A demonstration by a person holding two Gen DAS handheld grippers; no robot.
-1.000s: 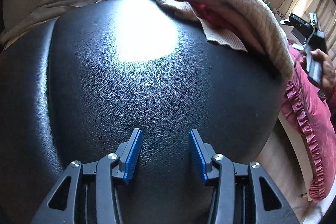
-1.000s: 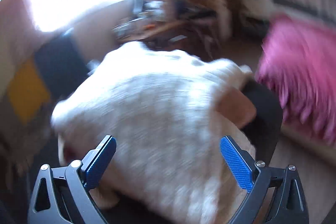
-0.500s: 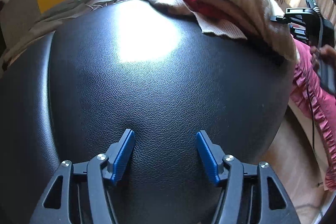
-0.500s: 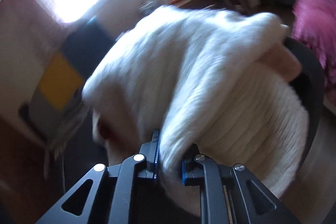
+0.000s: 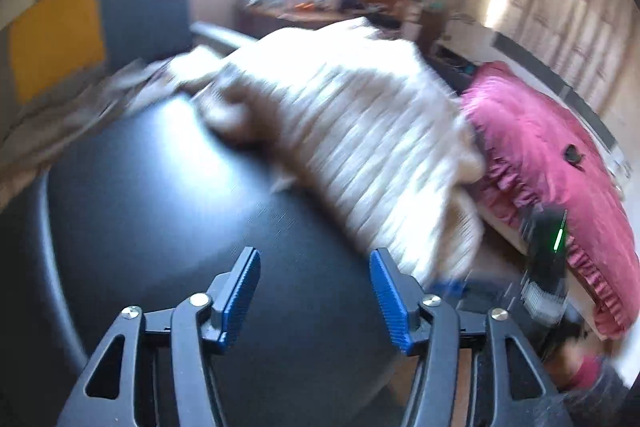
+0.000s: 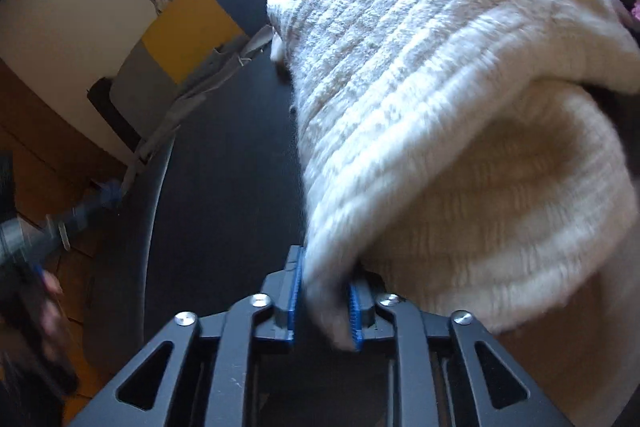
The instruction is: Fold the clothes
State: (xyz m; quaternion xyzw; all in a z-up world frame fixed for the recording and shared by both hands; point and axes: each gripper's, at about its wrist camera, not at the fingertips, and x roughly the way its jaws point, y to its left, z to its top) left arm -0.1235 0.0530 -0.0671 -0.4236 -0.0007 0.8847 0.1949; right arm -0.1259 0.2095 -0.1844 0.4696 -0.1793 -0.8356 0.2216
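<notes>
Change since half a second ago: sweater has been dragged across the seat toward my left gripper; my right gripper stays clamped on it.
Black leather seat: broad, rounded, dark surface under both tools; bare on its near left part.
Cream knit sweater: ribbed, draped over the far right part of the seat, one edge lifted and hanging from my right tool; blurred in the left wrist view.
Pink ruffled cushion: beside the seat, to the right.
Right gripper: blue pads pressed nearly together, pinching a fold of the sweater's hem.
Left gripper: fingers spread wide, holding nothing, above the bare seat; the sweater's edge lies just beyond its right finger.
</notes>
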